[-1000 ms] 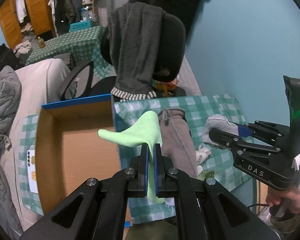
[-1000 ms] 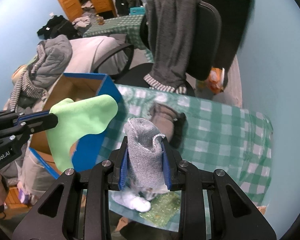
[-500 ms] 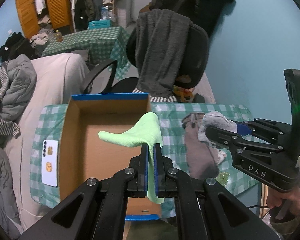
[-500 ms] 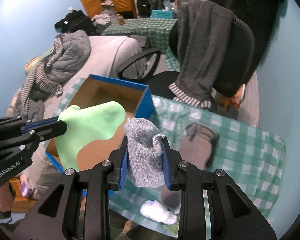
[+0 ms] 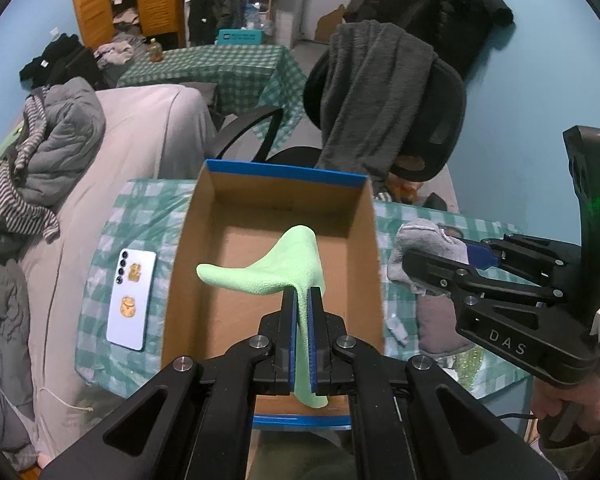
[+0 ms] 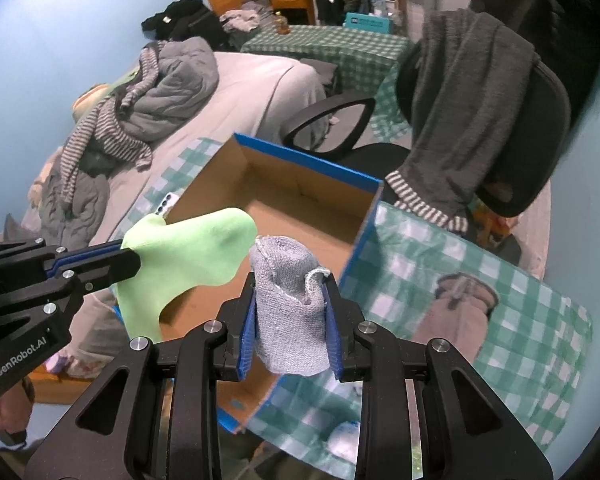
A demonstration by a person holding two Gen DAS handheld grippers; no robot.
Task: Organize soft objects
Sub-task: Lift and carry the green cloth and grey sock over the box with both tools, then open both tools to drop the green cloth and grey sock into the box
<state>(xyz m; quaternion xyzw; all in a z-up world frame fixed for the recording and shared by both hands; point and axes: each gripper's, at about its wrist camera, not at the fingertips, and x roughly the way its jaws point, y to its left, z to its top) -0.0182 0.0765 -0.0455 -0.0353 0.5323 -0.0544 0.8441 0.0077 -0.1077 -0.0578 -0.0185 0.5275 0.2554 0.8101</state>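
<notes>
Checked desk point(image 5: 148, 216), open cardboard box point(image 5: 276, 200) ahead of us.
Our left tool point(image 5: 301, 300) clamps the green cloth point(image 5: 284, 264) over the box; our right tool point(image 6: 290, 300) clamps the grey sock point(image 6: 290, 280) beside its rim. Released early, the sock could land outside. We cannot see the cloth's hanging end or the box's near floor.

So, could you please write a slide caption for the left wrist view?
Left gripper pinching a green cloth above the open cardboard box, right gripper alongside holding a grey sock.
</notes>
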